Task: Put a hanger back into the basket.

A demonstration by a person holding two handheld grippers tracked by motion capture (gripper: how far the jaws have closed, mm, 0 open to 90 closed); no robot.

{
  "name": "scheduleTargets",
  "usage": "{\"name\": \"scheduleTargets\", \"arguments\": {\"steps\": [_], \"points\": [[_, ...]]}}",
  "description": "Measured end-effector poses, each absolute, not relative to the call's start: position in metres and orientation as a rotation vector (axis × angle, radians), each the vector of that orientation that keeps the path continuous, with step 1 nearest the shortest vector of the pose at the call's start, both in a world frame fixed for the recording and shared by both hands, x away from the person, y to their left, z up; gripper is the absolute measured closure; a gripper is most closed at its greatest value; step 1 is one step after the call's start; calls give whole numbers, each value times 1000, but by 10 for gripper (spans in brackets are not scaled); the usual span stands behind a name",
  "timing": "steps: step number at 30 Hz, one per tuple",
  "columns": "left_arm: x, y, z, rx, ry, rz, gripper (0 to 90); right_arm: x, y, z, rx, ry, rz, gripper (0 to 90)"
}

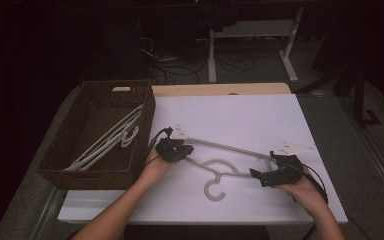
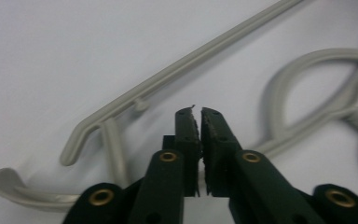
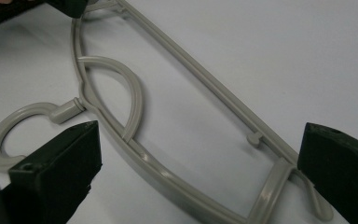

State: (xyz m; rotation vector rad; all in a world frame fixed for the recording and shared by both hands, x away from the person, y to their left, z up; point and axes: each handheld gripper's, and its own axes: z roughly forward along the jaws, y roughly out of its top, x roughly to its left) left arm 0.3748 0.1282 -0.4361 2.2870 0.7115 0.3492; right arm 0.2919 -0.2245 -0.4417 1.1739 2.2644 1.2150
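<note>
A dim workroom, cables trailing across the floor behind, frames a bench [image 1: 260, 107] covered by a white board. At the board's left edge stands a dark woven basket [image 1: 145, 107] with several pale hangers [image 1: 111, 140] leaning inside it. On the white surface between the person's two hands lies one more grey plastic hanger [image 1: 228, 148], flat, its hook [image 1: 211, 190] curling toward the person and its long bar running from the left hand across to the right.

The left tool [image 1: 176, 150] sits at the hanger's left end, just beside the basket; in the left gripper view its jaws are pressed together with only a sliver of a gap, the hanger's end [image 2: 103, 122] lying just past and beneath them, and from this angle it is hard to say whether anything is pinched. The right tool [image 1: 269, 176] rests at the hanger's right end with its jaws spread wide, the hanger's corner [image 3: 279, 173] lying between them, apparently untouched.
</note>
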Motion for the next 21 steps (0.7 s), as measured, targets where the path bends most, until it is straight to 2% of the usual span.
{"name": "scheduleTargets", "arguments": {"steps": [3, 12, 21], "points": [[378, 126, -442, 2326, 698, 356, 898, 291, -225, -442, 1176, 2265, 1214, 0], [376, 121, -446, 2410, 651, 318, 900, 291, -226, -443, 1180, 2264, 1215, 0], [353, 130, -439, 2425, 650, 204, 900, 291, -229, -442, 1188, 2253, 1219, 0]]}}
